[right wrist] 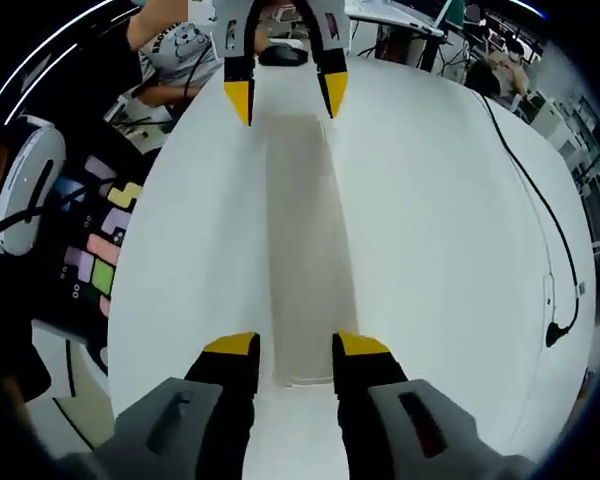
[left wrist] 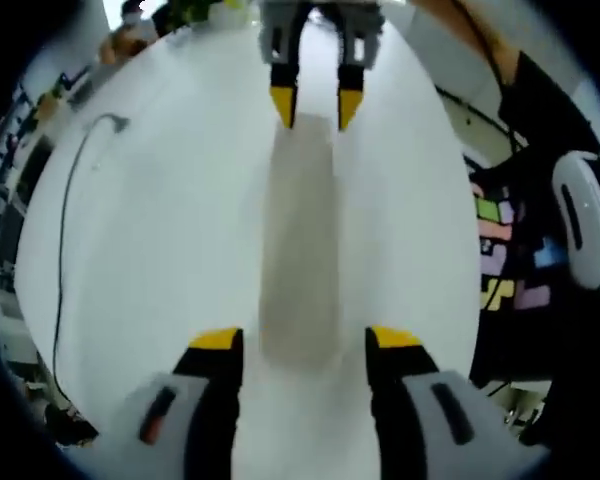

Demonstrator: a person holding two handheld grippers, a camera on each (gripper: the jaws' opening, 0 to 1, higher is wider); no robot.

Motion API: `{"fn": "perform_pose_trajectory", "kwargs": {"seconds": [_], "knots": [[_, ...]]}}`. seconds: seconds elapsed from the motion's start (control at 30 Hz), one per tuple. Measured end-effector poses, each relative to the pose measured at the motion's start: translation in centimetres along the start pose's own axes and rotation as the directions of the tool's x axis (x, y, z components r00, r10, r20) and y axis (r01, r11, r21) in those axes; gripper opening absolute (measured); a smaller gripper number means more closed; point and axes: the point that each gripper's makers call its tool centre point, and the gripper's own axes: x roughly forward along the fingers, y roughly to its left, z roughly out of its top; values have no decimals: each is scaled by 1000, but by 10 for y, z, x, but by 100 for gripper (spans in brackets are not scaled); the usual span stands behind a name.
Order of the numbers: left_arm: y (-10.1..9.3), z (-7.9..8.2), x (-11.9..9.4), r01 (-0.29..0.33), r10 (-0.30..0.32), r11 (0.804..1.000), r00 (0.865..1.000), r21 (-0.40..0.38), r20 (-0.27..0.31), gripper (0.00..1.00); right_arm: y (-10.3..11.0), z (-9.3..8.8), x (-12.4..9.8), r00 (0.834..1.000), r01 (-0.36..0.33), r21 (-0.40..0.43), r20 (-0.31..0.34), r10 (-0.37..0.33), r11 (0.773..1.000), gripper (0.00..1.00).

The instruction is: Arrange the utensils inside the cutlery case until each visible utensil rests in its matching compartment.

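Between both spread tools [left wrist: 305, 340] [right wrist: 295, 348], ungrasped, the long cutlery case [right wrist: 305, 250] lies lengthwise.

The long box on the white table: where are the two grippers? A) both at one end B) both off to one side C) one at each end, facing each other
C: the long box lies between the left gripper and the right gripper, which face each other.

Left gripper [left wrist: 305, 340] jaws spread wide, nothing clamped; right gripper [right wrist: 295, 348] facing it from opposite, yellow fingertips [right wrist: 230, 346] parted too, nothing between them.
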Motion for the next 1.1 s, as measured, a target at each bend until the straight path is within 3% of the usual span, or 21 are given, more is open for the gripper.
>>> {"fn": "perform_pose_trajectory", "kwargs": {"seconds": [0.13,0.3,0.33,0.47,0.57,0.63,0.67,0.73,0.97,1.1], "knots": [[-4,0,11,-2,2,1000,1000,10,-12,63,0,2,1,1000,15,5,4,-15,1000,35],[-7,2,21,-3,3,1000,1000,22,-9,64,4,4,8,999,34,-2,0,-34,999,39],[-6,3,22,-4,4,1000,1000,26,-13,64,2,7,10,999,46,-54,13,-45,997,39],[-9,3,30,11,-11,999,1000,32,-9,64,-1,7,6,999,47,-28,10,-46,999,40],[-6,0,35,-3,4,999,1000,42,-27,63,-9,6,4,995,95,-50,-10,-96,994,41],[-15,-3,38,4,-3,1000,1000,31,-24,60,-6,7,9,996,90,-36,-7,-90,995,41],[-11,-2,38,6,-5,1000,1000,26,-25,59,0,6,12,998,56,-23,-14,-56,998,42],[-16,-6,41,-7,8,1000,1000,28,-29,58,-2,3,16,996,74,-50,-39,-76,996,43],[-20,-11,48,-6,6,1000,1000,10,-25,53,6,-4,35,998,37,-51,-49,-40,998,42],[-32,-4,53,-11,11,1000,1000,13,-15,50,5,-6,35,998,35,-38,-55,-37,999,42]]}}
